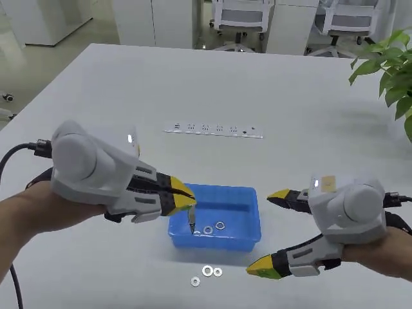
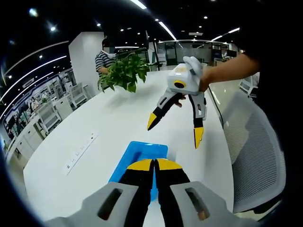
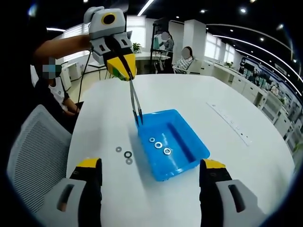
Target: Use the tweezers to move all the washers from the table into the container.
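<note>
Three washers [image 1: 208, 230] are placed in the container [image 1: 215, 243], lower centre; three are left below. The tweezers [image 1: 191, 219] are clamped by the left gripper [image 1: 187, 196].

No legible text, brand, number or sign. Any print on the power strip [image 1: 213, 129] in the bench [image 1: 129, 84], or on the tan sticker [image 1: 327, 183] of the right hand-held gripper [image 1: 263, 232], is too small to read

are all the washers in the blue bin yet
No: three washers lie on the table beside the bin, and three more are inside it.
</note>
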A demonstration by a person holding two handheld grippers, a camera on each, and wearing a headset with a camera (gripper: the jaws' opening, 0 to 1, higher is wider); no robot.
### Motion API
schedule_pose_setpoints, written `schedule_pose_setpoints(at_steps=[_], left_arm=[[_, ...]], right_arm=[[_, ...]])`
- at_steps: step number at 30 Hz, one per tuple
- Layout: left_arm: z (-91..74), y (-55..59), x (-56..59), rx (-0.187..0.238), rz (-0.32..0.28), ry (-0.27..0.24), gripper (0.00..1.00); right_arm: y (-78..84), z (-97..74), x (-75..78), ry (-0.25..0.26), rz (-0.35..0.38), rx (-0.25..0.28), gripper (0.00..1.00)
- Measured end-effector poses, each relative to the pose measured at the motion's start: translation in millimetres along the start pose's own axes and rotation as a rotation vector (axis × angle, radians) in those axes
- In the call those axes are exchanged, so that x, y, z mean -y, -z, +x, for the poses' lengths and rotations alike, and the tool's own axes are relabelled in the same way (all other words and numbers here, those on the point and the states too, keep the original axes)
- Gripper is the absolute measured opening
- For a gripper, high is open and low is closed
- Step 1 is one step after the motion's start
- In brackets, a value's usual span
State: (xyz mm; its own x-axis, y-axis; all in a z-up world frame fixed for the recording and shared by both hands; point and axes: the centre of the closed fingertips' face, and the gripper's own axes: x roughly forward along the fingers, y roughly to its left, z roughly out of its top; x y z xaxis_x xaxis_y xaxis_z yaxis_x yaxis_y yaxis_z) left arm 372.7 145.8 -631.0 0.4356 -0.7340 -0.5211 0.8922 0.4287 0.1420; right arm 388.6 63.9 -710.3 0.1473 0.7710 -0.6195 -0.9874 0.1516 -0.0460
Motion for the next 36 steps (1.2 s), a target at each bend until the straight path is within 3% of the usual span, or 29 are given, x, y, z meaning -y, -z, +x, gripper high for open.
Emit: schedule_pose_setpoints(at_steps=[17, 23, 36], left_arm=[[1.1, 12.5, 24.7, -0.004, -0.02, 0.024, 0.06], [6.3, 21.2, 35.5, -0.023, -0.022, 0.045, 0.06], [16.0, 33.8, 47.2, -0.04, -0.036, 0.068, 0.06]], right_arm=[[1.5, 3.2, -12.7, 0.007, 0.021, 0.012, 1.0], [6.5, 4.7, -18.6, -0.004, 0.027, -0.002, 1.0], [17.2, 3.8, -25.1, -0.018, 0.027, -0.034, 1.0]])
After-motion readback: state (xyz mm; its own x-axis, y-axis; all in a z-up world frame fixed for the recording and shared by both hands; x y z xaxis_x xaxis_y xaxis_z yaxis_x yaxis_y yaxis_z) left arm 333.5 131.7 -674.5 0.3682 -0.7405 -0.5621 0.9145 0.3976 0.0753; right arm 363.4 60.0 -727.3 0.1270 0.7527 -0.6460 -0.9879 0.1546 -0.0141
